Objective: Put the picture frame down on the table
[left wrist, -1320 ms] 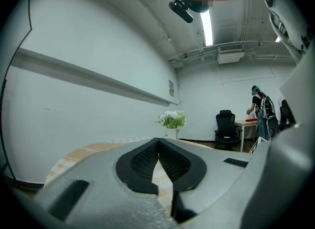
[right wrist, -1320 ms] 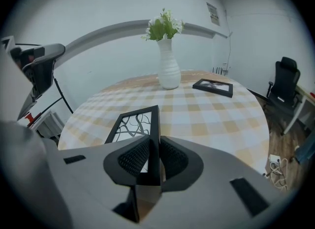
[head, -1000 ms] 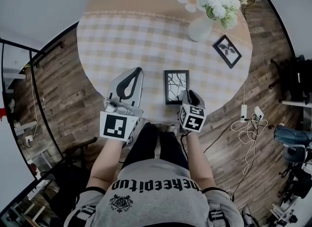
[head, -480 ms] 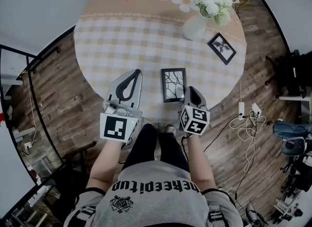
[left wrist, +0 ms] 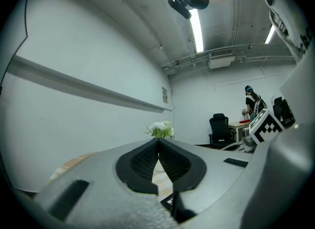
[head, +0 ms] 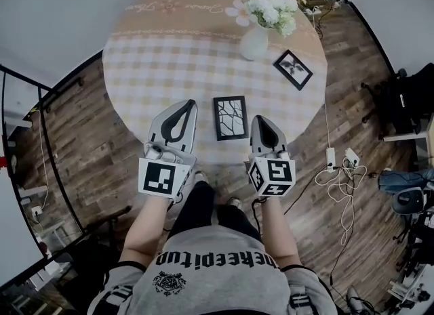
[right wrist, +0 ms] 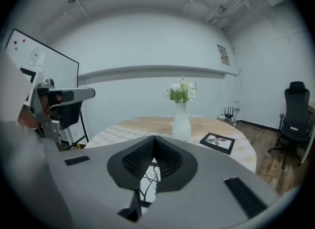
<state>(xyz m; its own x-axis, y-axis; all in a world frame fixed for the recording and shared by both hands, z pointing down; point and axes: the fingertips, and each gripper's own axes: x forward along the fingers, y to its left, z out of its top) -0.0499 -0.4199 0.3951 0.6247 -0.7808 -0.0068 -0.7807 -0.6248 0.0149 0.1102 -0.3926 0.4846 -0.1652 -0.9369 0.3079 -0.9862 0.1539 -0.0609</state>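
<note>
We see the picture frame (head: 230, 117) lying flat on the tabletop (head: 149, 56), between the left hand-held gripper (head: 189, 102) and the right hand-held gripper (head: 260, 120) — only the head view shows that layout. The right gripper view catches its branch print through the jaw gap; the left one gets flowers (left wrist: 160, 129). Both pairs of jaws are pressed together, empty — arms reach forward, side by side.

Round table (head: 149, 70) with a checked cloth (head: 169, 49) on it, plain beige band across the far side. A frame (head: 230, 117) lies flat near the front edge, branch print facing up. A second frame (head: 293, 70) lies flat further back on the right, near a white vase (head: 253, 43) of flowers standing upright.
</note>
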